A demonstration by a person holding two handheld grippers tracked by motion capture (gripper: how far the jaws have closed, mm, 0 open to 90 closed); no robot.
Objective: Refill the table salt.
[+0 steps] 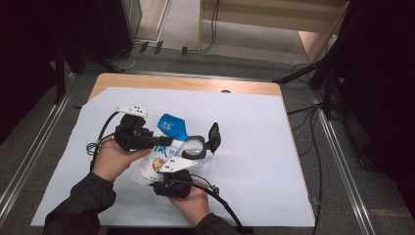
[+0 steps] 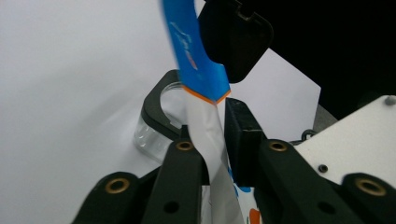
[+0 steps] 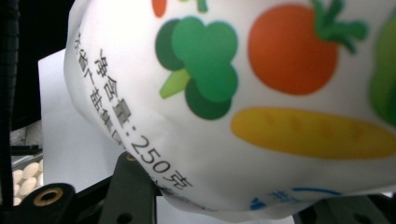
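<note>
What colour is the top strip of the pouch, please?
Blue, above the white pouch; clearest in the left gripper view.

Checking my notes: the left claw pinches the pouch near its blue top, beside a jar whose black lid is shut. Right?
Not quite: the jar stands open, its black lid flipped up, as the high view shows. The left claw does pinch the pouch near its blue top.

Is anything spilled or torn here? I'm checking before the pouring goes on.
Nothing stands out. The bag looks whole between left gripper and right gripper, its blue top upright beside the open jar; no spill shows on the white sheet.
</note>
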